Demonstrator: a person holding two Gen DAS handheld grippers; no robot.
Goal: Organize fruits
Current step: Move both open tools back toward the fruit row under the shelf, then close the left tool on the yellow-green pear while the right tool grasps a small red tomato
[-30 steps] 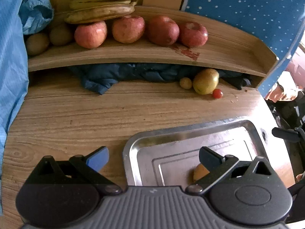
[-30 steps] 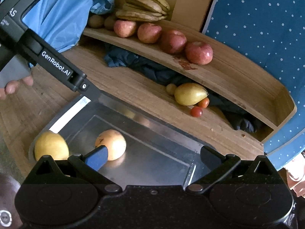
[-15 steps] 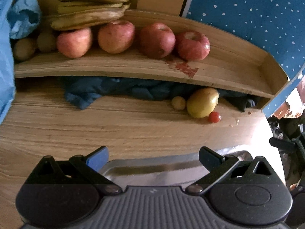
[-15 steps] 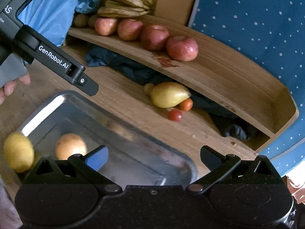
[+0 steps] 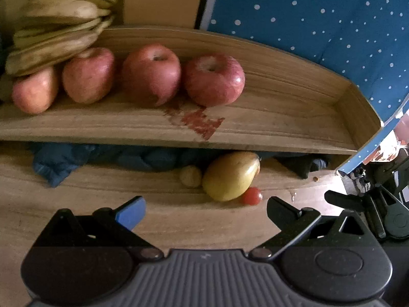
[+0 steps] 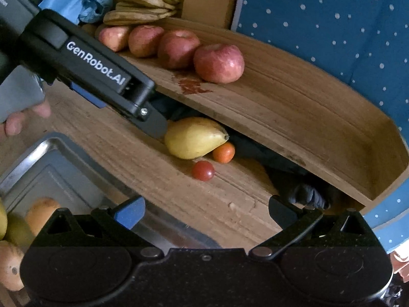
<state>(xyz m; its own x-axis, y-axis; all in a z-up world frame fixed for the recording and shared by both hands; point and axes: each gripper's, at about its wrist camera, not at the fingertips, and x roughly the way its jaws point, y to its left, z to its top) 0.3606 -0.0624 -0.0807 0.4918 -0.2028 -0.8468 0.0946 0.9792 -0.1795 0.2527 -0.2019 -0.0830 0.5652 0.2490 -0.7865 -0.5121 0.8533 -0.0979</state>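
Note:
A yellow-green mango lies on the wooden table under the front lip of the shelf. Beside it sit a small tan fruit, a red cherry tomato and a small orange fruit. My left gripper is open, just short of the mango, with nothing between its fingers; seen from the right wrist, its finger nearly reaches the mango's left end. My right gripper is open and empty, over the table's near side.
Several red apples and a bunch of bananas rest on the shelf. Dark blue cloth is bunched under it. A metal tray at lower left holds a few yellow and orange fruits. A blue dotted panel stands behind.
Both grippers have moved forward toward the shelf. The tray has dropped out of the left wrist view, and the mango now looks much larger and closer. Both stay open.

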